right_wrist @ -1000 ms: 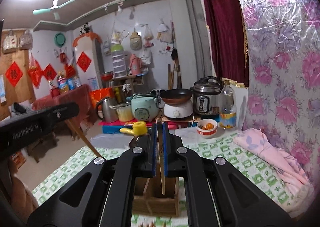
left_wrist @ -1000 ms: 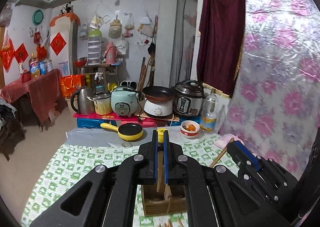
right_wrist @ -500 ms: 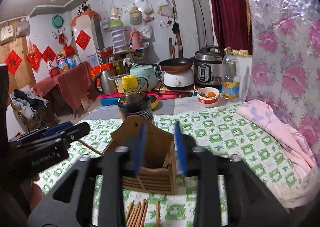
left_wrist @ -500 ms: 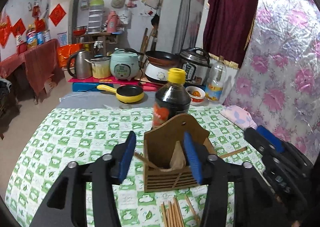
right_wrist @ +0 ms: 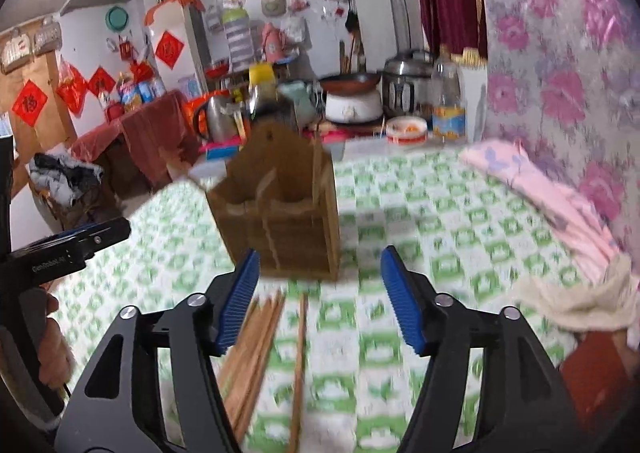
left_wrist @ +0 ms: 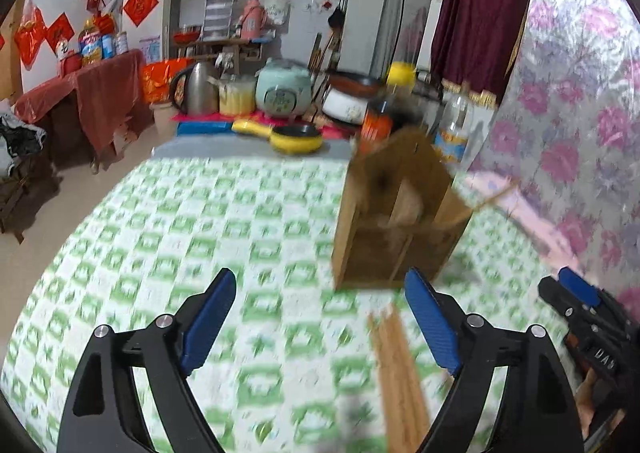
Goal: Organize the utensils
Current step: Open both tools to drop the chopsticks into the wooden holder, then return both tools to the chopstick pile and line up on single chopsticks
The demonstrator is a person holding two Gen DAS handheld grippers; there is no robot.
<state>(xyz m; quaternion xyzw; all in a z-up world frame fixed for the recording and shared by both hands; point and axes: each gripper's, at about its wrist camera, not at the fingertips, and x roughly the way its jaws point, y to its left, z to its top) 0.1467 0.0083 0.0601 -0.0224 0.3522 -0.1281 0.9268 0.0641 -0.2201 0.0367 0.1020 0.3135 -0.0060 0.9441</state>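
Both claws, left gripper [left_wrist: 319,327] and right gripper [right_wrist: 318,299], are standing apart, jaws just having been opening, nothing between them. Chopsticks [right_wrist: 256,349] are lying loose on the checked cloth [left_wrist: 168,237] before the wooden holder [right_wrist: 280,209], with a bottle [left_wrist: 386,109] standing behind it.

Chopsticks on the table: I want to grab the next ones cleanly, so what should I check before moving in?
1. Left gripper open and empty, jaws just opened: ok.
2. Right gripper open and empty, jaws just opened: ok.
3. Chopsticks lie loose on the tablecloth before the wooden holder: ok.
4. Single chopstick apart from the bundle: ok.
5. Holder upright, with room: cannot tell, blurred.
6. Grippers apart from each other: ok.
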